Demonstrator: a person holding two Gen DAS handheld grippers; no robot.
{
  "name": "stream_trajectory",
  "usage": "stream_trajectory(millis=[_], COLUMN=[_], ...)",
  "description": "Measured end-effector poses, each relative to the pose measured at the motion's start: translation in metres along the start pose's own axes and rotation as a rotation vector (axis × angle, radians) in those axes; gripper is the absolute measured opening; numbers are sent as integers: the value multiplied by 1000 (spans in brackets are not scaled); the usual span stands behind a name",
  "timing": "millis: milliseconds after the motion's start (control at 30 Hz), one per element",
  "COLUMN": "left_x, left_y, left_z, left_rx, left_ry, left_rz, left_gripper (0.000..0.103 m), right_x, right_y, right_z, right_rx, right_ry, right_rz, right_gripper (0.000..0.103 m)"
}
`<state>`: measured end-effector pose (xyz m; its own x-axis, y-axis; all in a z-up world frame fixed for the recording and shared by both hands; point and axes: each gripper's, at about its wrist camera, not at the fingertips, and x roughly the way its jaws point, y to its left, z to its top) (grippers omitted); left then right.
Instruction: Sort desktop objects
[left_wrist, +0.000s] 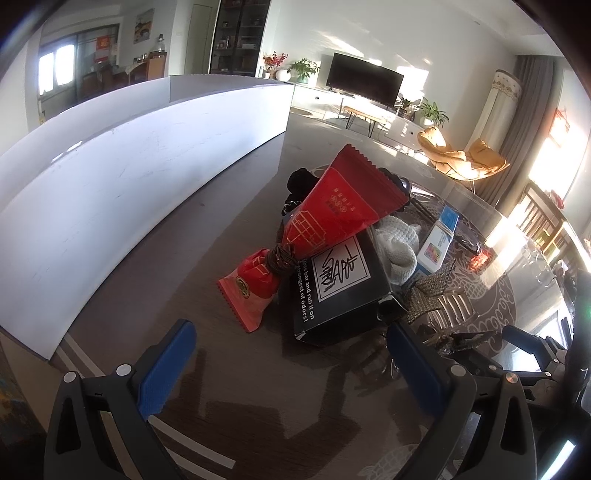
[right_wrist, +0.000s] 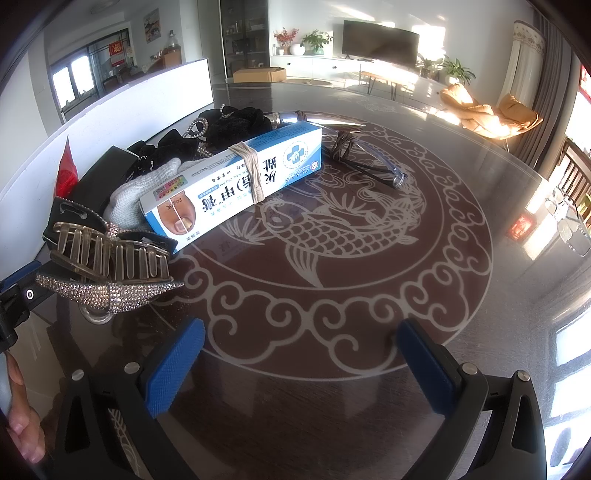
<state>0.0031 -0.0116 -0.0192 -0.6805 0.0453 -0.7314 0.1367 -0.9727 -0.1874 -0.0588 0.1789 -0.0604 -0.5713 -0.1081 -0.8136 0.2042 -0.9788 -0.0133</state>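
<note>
A pile of small objects lies on the dark glass table. A red snack packet (left_wrist: 332, 210), cinched by a brown band, leans on a black box (left_wrist: 340, 291). A white knit cloth (left_wrist: 397, 247) and a blue-and-white cream box (left_wrist: 439, 240) lie behind it. In the right wrist view the cream box (right_wrist: 236, 177), wrapped by a rubber band, rests on the knit cloth (right_wrist: 136, 195), with a rhinestone hair claw (right_wrist: 107, 266) at the left and clear glasses (right_wrist: 373, 162) beyond. My left gripper (left_wrist: 291, 365) is open just short of the black box. My right gripper (right_wrist: 299, 365) is open over bare table.
A long white panel (left_wrist: 122, 192) stands along the left side of the table. Black scrunchies (right_wrist: 236, 125) and a chrome-tipped tool (right_wrist: 295, 118) lie at the far side of the pile. A hand (right_wrist: 18, 417) shows at the lower left. A fish pattern (right_wrist: 332, 229) marks the table centre.
</note>
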Motion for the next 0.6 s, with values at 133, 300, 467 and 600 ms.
stream_trajectory(millis=[133,300,467,600], left_x=[-1,-1,0,0], left_y=[0,0,0,-1], left_z=[1,1,1,1], left_rx=[-1,-3,0,4], left_ry=[-1,-2,-1,-3], left_rz=[0,-1,-1,0], left_gripper=[103,103,103,103], right_x=[0,0,0,0], right_y=[0,0,0,0], right_z=[0,0,0,0], right_rx=[0,0,0,0], right_ry=[0,0,0,0], right_rz=[0,0,0,0], right_gripper=[103,103,103,103])
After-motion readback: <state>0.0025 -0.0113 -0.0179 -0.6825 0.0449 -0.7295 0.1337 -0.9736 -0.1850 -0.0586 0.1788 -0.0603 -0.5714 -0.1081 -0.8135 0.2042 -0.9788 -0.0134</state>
